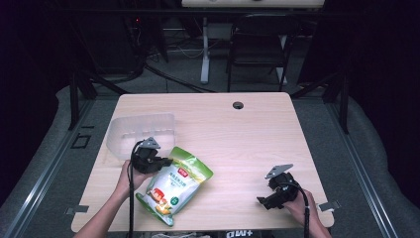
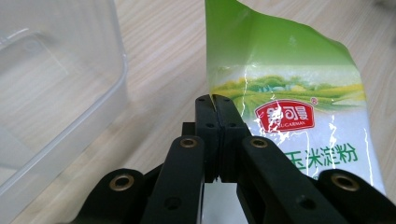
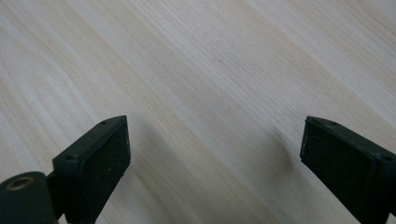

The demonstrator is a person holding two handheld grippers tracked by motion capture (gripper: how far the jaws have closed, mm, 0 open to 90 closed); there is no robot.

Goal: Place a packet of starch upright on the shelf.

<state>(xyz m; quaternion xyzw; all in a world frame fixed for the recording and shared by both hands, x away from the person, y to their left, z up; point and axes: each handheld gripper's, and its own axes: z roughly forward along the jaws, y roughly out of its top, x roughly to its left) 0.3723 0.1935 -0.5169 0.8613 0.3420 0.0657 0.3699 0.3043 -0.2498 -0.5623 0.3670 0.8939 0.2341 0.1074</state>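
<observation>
Two tools are in use. The left tool (image 2: pixel 215 105) is clenched on the edge of the green-and-white bag (image 1: pixel 174 183), its jaws pressed together on the thin film at the bag's side. The bag lies on the desk (image 1: pixel 247 144) just ahead and to the right of this tool, and the clear plastic box (image 2: pixel 56 93) stands close on the tool's left, apart from the bag. The right tool (image 3: pixel 215 154) is released, jaws spread wide over bare desk, well apart from the bag.

Risks, as judged from this position:
- The grip takes only a narrow strip of glossy film. If the bag is lifted, the contents may sag away from the jaws and the film could slip out.
- A one-sided hold may let the bag swing or tilt and strike the box wall.
- Hard clamping on a seam could tear it.
- The right tool is too far off to support the bag.
</observation>
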